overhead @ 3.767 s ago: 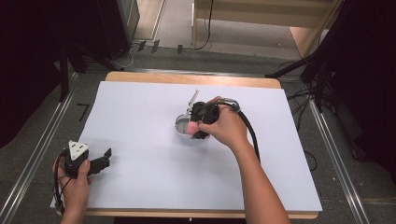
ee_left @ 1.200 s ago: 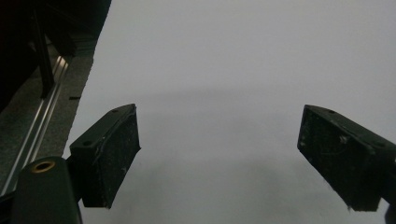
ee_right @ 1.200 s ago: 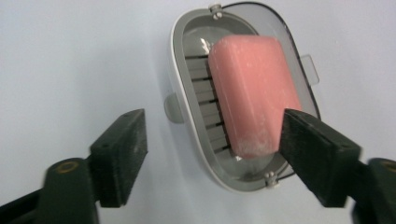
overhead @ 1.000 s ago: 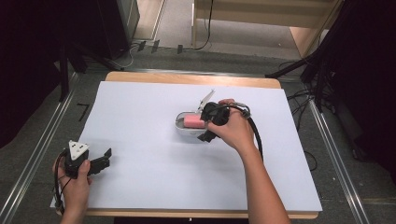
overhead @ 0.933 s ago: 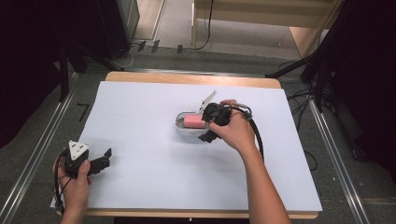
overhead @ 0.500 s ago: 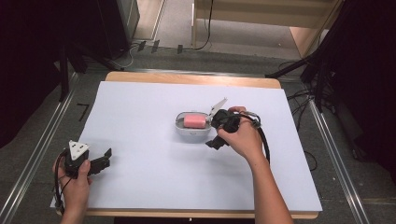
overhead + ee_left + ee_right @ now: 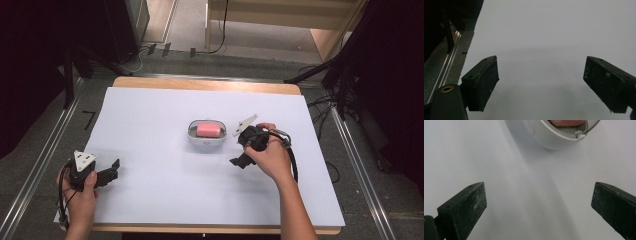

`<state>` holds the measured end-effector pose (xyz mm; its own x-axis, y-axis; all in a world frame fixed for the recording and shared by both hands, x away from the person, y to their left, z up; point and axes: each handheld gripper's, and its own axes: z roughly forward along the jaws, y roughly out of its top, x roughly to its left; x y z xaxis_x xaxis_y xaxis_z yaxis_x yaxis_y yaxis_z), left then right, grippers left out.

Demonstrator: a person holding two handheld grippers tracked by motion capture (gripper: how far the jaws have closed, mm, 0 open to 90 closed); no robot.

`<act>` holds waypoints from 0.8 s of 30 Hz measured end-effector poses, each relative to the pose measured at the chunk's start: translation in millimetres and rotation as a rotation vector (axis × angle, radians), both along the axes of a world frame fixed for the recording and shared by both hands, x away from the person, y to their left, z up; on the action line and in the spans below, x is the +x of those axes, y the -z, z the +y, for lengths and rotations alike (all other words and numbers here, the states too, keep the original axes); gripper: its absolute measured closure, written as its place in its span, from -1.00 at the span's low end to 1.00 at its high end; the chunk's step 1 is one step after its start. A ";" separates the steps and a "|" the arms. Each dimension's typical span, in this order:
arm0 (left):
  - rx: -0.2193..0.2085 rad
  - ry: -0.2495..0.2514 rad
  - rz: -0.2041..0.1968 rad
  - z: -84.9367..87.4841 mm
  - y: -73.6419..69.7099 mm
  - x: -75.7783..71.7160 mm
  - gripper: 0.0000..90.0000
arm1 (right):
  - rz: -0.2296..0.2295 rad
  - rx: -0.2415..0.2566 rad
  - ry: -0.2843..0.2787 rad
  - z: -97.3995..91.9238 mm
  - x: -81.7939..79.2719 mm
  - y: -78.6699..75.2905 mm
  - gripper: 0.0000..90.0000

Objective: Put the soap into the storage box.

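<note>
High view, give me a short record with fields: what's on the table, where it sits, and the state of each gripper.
surface: white-covered table
container: small white oval dish, mid-table
contents: pink rectangular block lying inside the dish
left gripper: open, near the table's front left corner
right gripper: open, just right of the dish, apart from it

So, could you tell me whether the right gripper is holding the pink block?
No, the right gripper is open, and the pink block lies in the white dish.

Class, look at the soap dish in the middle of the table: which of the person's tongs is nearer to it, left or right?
Right. The right tongs sit just beside the soap dish, on its right; the left tongs are far off by the table's near left corner.
</note>
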<state>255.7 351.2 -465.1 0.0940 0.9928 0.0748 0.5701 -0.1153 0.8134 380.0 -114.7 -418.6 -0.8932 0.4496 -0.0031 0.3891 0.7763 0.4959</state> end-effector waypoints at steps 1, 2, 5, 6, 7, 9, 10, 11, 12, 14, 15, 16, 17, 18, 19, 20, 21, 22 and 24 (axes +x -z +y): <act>0.001 0.000 0.002 -0.1 -0.1 0.0 -0.69 | 0.009 0.002 0.003 -2.7 -1.5 1.4 -0.99; 0.002 0.001 0.002 -0.1 -0.1 0.0 -0.70 | 0.008 0.005 -0.002 -4.3 -2.1 2.5 -0.99; 0.001 0.001 0.001 -0.1 0.1 0.0 -0.70 | 0.009 0.007 0.004 -8.8 -3.8 5.2 -0.99; 0.002 0.002 0.001 -0.2 0.1 0.1 -0.70 | 0.013 0.013 0.019 -13.8 -6.4 7.6 -0.99; 0.002 0.001 0.001 -0.4 0.1 0.0 -0.70 | 0.012 0.017 0.018 -15.7 -6.7 8.4 -0.99; 0.003 0.001 0.001 -0.4 0.1 0.0 -0.70 | 0.013 0.020 0.022 -17.9 -7.7 9.3 -0.99; 0.003 0.000 0.001 -0.6 0.1 0.0 -0.70 | 0.011 0.022 0.031 -22.8 -9.8 11.5 -0.99; 0.003 0.000 0.001 -0.6 0.1 0.0 -0.70 | 0.015 0.023 0.036 -24.3 -10.9 12.1 -0.99; 0.004 0.001 0.001 -0.6 0.2 0.1 -0.70 | 0.015 0.023 0.036 -24.3 -10.9 12.1 -0.99; 0.005 0.002 0.001 -0.7 0.2 0.1 -0.70 | 0.010 0.029 0.043 -31.0 -13.5 14.4 -0.99; 0.005 0.002 0.002 -0.7 0.2 0.1 -0.70 | 0.010 0.029 0.051 -33.3 -14.8 14.9 -0.99; 0.005 0.002 0.002 -0.7 0.2 0.1 -0.70 | 0.010 0.031 0.057 -35.6 -15.8 15.5 -0.99; 0.007 0.002 0.001 -1.0 0.3 0.1 -0.70 | 0.003 0.035 0.063 -38.6 -16.8 16.2 -0.99; 0.008 0.001 0.001 -1.1 0.3 0.1 -0.70 | 0.002 0.037 0.068 -40.2 -17.8 16.8 -0.99; 0.008 0.002 0.002 -1.1 0.2 0.1 -0.70 | -0.005 0.037 0.070 -42.4 -18.8 17.6 -0.99; 0.009 0.000 0.001 -1.2 0.2 0.0 -0.69 | -0.008 0.039 0.069 -44.8 -19.6 18.5 -0.99; 0.009 0.000 0.002 -1.2 0.2 0.0 -0.70 | -0.005 0.041 0.076 -47.3 -20.9 19.4 -0.99; 0.009 0.000 0.002 -1.2 0.2 0.0 -0.70 | -0.003 0.042 0.085 -49.9 -22.2 20.5 -0.99; 0.014 0.000 0.004 -1.4 0.1 -0.1 -0.70 | -0.003 0.044 0.091 -55.4 -24.2 22.7 -0.99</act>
<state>255.6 349.8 -465.1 0.0947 0.9916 0.0885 0.5735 -0.1270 0.8093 355.8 -170.1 -441.3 -0.8487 0.5286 0.0156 0.4552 0.7152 0.5304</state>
